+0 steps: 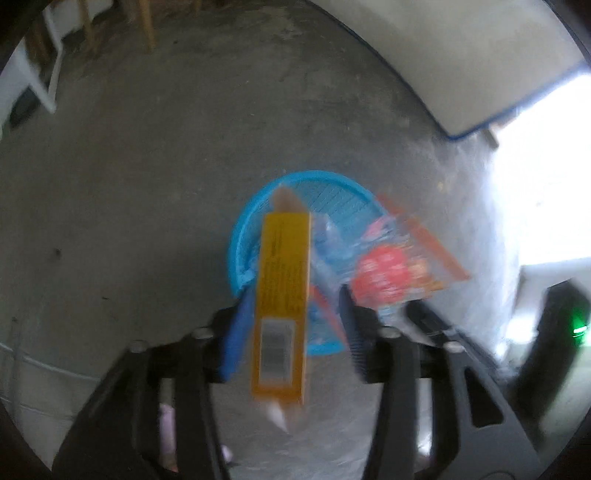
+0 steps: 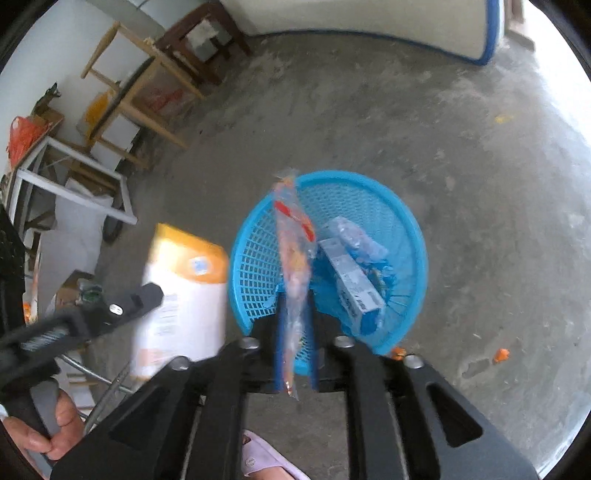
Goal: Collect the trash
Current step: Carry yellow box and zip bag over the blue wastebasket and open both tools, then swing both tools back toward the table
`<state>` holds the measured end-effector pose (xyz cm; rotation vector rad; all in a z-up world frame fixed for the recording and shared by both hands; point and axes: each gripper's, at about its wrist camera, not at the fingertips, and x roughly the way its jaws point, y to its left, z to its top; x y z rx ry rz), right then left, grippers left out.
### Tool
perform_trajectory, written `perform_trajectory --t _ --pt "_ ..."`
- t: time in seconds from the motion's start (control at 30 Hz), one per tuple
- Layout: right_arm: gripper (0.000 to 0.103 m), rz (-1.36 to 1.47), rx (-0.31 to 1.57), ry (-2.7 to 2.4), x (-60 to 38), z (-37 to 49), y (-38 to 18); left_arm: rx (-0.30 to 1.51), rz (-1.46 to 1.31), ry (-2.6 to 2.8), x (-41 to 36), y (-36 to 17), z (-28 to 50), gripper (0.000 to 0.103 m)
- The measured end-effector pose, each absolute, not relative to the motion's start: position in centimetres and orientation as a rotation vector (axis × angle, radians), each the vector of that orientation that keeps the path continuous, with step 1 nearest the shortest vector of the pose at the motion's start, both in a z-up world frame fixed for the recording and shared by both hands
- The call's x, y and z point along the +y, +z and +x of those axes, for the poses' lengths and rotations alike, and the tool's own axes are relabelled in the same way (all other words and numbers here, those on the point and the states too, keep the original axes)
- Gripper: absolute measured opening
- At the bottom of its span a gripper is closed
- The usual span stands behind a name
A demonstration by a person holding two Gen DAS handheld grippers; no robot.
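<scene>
A blue mesh basket (image 2: 258, 258) stands on the concrete floor; it also shows in the left wrist view (image 1: 240, 236). Inside it lie a grey-blue box (image 2: 354, 284) and crumpled wrappers (image 2: 354, 236). My left gripper (image 1: 291, 295) has its jaws apart, and a yellow box (image 1: 282, 295) sits between them over the basket, blurred, with a gap to the right finger. In the right wrist view the same box (image 2: 184, 291) shows white and orange. My right gripper (image 2: 295, 314) is shut on a clear orange-printed wrapper (image 2: 293, 258) above the basket; the wrapper also shows in the left wrist view (image 1: 391, 269).
Wooden stools (image 2: 147, 92), a white frame (image 2: 74, 184) and clutter stand at the left. A white board with a blue edge (image 2: 406, 22) leans at the back. Small orange scraps (image 2: 500, 355) lie on the floor right of the basket. A slippered foot (image 2: 266, 458) is below.
</scene>
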<state>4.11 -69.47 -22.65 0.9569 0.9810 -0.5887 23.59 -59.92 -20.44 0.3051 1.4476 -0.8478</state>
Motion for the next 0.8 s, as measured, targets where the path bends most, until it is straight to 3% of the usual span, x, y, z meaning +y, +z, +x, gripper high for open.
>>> perform_trajectory --t 0.03,0.07,0.3,0.53,0.8 --pt "0.041 0.949 0.989 -0.610 -69.8 4.5 -23.9 1.451 0.291 -0.844 -59.8 -20.7 23.9 0.049" --pt "0.044 0.951 0.988 -0.617 -70.0 4.3 -24.4 1.454 0.283 -0.846 -59.7 -20.7 23.9 0.052" --pt "0.045 1.039 0.984 -0.668 -70.7 2.7 -27.6 1.421 0.229 -0.889 -57.4 -18.5 24.0 0.053" --pt "0.048 1.047 0.954 -0.667 -70.0 -0.9 -26.2 1.344 0.182 -0.969 -53.3 -11.5 22.9 0.053" --pt "0.063 0.999 0.884 -0.551 -65.3 -4.4 -19.6 1.142 0.112 -1.080 -40.2 0.4 20.7 0.072"
